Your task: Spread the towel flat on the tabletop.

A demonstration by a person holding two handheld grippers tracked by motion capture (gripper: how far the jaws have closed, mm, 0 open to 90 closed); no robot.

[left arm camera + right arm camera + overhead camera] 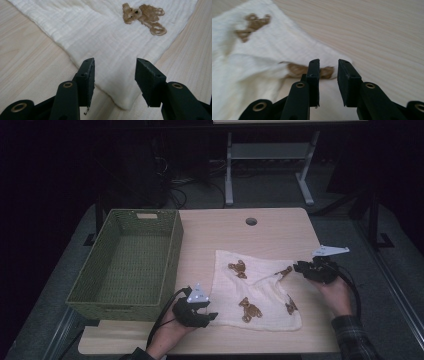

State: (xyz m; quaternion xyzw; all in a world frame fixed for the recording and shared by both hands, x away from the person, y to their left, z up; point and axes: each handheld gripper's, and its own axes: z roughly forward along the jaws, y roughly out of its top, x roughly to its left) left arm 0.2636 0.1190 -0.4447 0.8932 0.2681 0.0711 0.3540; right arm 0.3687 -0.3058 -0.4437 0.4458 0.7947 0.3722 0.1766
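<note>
Cream crinkled cloth (260,290), bear prints

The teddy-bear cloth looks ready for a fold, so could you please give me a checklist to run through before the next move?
1. Left hand-held gripper open, jaws either side of the near corner of the cloth: ok.
2. Left corner actually gripped: not ok, jaws stand apart.
3. Right hand-held gripper at the cloth's right corner: ok.
4. Right jaws closed on fabric: cannot tell; a narrow gap shows.
5. Cloth flat: not ok, its right corner is lifted and folded.
6. Green basket clear of the cloth: ok.
</note>
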